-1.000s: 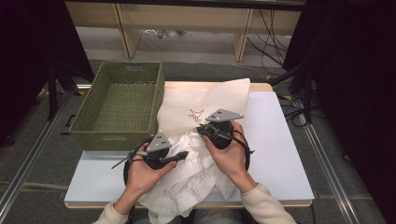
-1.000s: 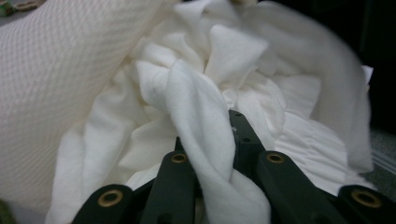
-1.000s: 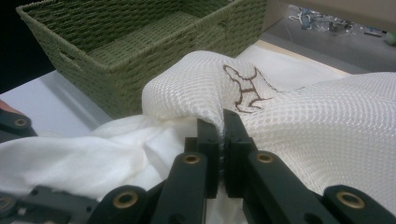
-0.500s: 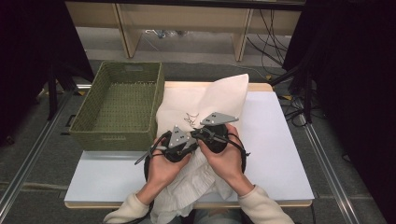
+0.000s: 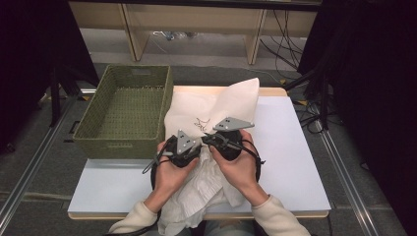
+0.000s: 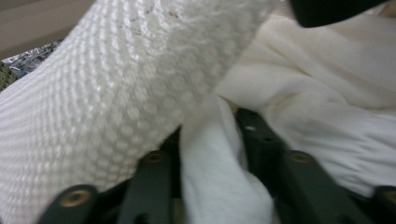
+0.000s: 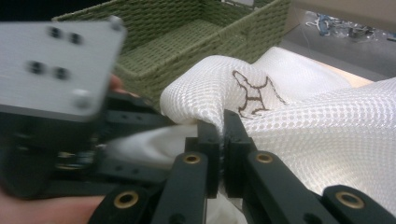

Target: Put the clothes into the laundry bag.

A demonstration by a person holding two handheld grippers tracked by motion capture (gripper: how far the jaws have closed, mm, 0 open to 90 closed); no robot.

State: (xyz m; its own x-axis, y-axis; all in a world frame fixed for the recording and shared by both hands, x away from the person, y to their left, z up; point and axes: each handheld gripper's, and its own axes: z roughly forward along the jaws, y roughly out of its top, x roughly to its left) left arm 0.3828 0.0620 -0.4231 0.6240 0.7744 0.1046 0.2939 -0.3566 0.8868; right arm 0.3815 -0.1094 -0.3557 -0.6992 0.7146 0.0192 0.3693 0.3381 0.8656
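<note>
- White garment clamped between the left gripper jaws, pushed under the mesh bag mouth.
- Mesh bag edge pinched tight in the right gripper; best lifted higher to widen the opening.
- Feed in short pushes, likely snagging otherwise.
- Left of both grippers, just beside the cloth: green basket, apart.
- Rest of garment bunched beneath the hands on the table.

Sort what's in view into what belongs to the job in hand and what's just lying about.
In the job: mesh bag, white cloth, left gripper, right gripper.
Lying about: green basket, cables on the floor.
</note>
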